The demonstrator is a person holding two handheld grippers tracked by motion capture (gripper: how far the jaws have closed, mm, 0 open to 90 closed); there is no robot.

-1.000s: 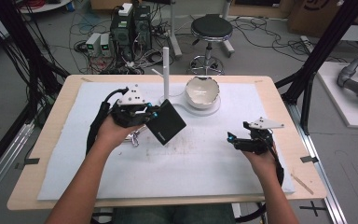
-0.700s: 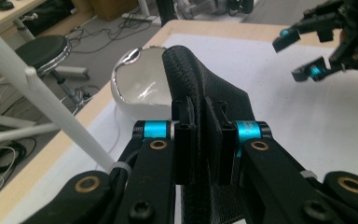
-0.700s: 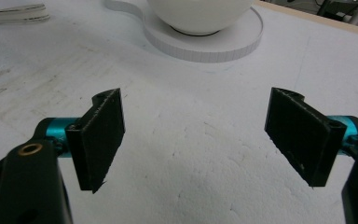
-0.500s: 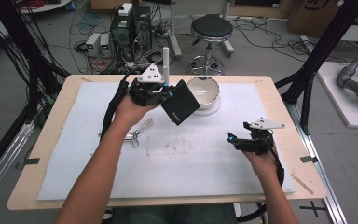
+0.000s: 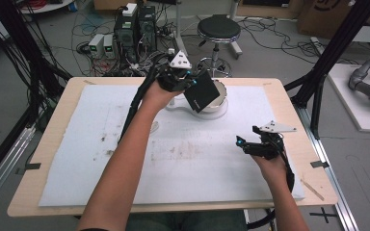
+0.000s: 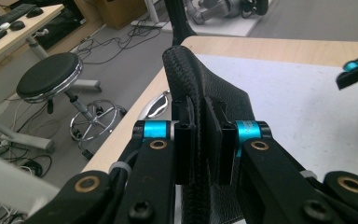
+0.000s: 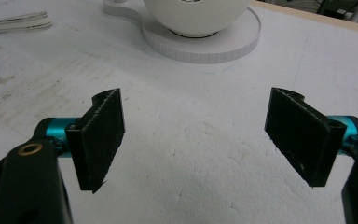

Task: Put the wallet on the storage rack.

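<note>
The left hand-held gripper is clamped on a flat black leather-like pouch and holds it in the air just over the white bowl at the far side of the counter. The pick-up looks done; setting the pouch in or by the bowl looks left. The right hand-held gripper rests near the bowl, jaws wide apart and empty.

High view overlooks the table; gripper views sit close above it.
</note>
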